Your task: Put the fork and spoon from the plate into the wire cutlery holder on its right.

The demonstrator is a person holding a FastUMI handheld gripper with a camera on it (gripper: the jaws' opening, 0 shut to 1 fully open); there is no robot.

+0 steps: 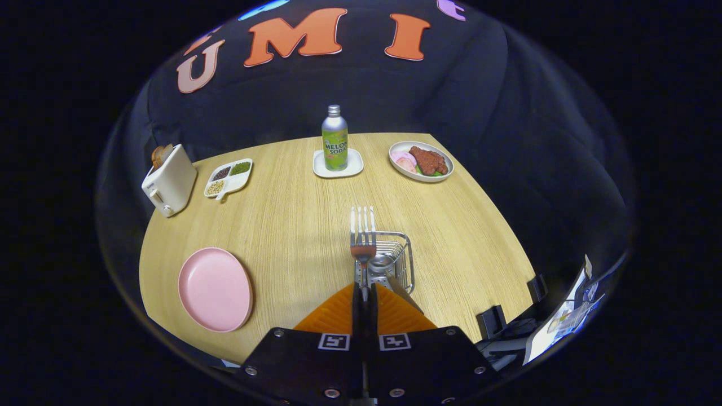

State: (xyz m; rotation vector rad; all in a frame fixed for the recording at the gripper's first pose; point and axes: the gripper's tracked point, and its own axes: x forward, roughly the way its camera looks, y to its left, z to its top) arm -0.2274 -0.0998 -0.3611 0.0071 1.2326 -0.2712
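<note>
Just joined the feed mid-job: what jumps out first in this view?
The fork stands out, pinched between the fingers of the gripper, tines up over the wire cutlery holder, where a spoon already lies. Left of the fingers sits the bare pink plate; beyond, a soda bottle stands mid-table.

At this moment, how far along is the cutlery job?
Done, it seems: the pink plate lies bare and a spoon already rests in the wire cutlery holder. In hand: the gripper is shut on the fork, whose tines point up above the holder. Left: lowering the fork into the holder and letting go.
</note>
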